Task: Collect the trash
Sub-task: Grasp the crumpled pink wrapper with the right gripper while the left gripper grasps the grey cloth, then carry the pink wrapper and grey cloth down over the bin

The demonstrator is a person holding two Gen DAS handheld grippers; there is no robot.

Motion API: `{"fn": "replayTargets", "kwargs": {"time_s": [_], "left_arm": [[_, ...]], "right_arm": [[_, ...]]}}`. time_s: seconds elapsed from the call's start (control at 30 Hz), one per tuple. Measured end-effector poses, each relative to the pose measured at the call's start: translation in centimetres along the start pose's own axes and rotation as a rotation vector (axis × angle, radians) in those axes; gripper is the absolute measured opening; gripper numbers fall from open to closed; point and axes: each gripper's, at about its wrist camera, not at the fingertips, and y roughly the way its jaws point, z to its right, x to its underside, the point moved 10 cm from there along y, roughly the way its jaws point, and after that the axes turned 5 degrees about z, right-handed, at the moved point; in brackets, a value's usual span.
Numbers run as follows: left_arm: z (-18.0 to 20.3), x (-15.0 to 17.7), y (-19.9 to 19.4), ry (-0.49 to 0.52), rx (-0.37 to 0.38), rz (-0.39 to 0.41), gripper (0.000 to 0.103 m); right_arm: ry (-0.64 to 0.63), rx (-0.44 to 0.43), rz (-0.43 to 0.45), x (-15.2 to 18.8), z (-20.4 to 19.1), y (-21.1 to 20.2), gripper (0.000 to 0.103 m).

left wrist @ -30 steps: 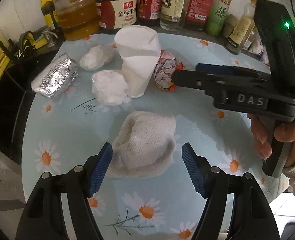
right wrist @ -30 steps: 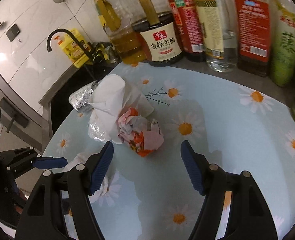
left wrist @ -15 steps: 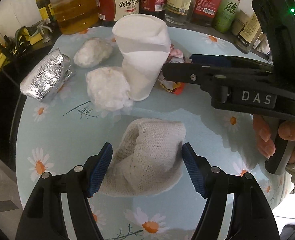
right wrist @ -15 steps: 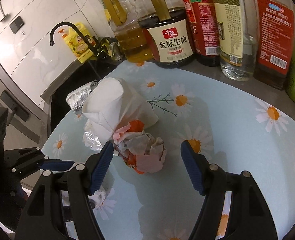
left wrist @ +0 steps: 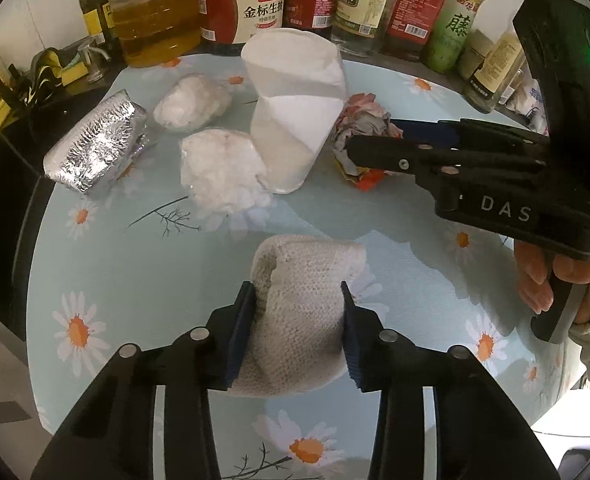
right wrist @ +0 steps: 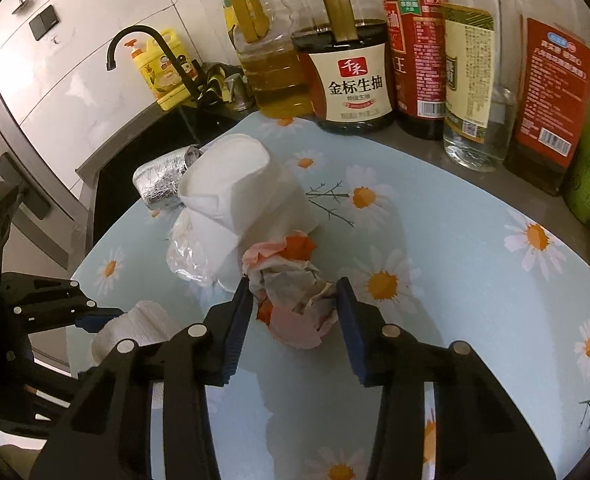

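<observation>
While both sets of jaws are closing, the left gripper [left wrist: 298, 322] pinches a soft knitted cloth [left wrist: 301, 312] on the table [left wrist: 143, 272], and the right gripper [right wrist: 293, 314] squeezes light crumpled paper [right wrist: 291, 292] mid-wad; both likely compress easily.

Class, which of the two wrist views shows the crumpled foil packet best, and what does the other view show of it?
The left wrist view: the foil packet lies fully exposed on the left of the flowered mat, its crinkled surface clear. In the right wrist view the foil packet is smaller and partly hidden behind the white paper roll.
</observation>
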Motion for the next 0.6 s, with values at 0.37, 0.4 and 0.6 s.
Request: {"fn": "replayTargets", "kwargs": {"time_s": [0.37,0.4,0.6], "left_arm": [[-0.1,0.7,-2.0,0.000,0.018,0.041,0.036],[-0.1,0.7,-2.3,0.003,0.018,0.046,0.036],[-0.2,1.0,-4.3,0.019,0.043,0.092,0.036]], "right_arm": [[0.046,0.031,0.014,1.8,-0.2,-2.4,0.043],[0.050,0.033,0.014,2.0,-0.2,-2.6,0.043],[0.059,0.063,0.022,3.2,-1.5,-4.3,0.043]]}}
